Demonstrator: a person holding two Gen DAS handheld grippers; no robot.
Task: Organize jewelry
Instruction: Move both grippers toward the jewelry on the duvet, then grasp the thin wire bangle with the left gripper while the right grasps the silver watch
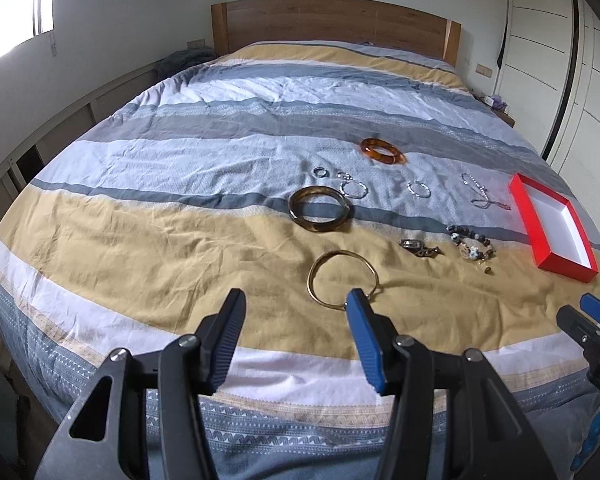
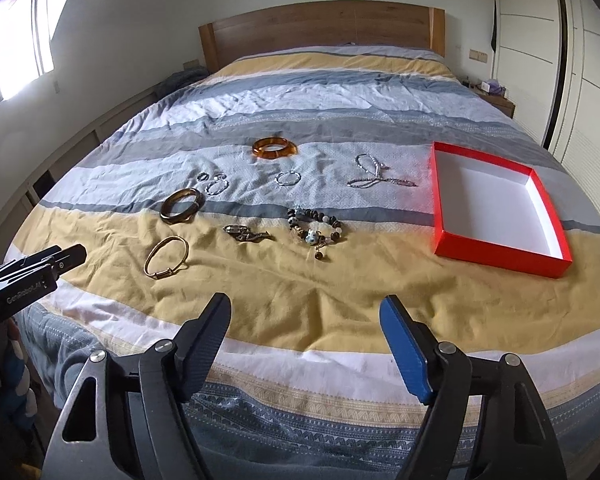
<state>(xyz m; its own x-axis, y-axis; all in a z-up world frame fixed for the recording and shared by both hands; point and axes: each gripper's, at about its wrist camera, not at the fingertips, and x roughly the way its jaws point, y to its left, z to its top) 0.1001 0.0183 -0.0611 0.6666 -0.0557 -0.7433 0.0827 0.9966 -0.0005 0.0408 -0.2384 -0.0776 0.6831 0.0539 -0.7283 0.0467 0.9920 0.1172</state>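
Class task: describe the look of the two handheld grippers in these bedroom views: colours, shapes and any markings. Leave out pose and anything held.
Both the left gripper and the right gripper have black angular frames with triangular cut-outs and silver pivot bolts. Each has one black ribbed finger and one blue finger. White lettering shows on the side of the left gripper's body in the right wrist view. No sleeves or cables are visible.

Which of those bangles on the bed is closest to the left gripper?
The thin gold bangle, lying just ahead of the open left gripper. The dark brown bangle and orange bangle lie farther up the bed.
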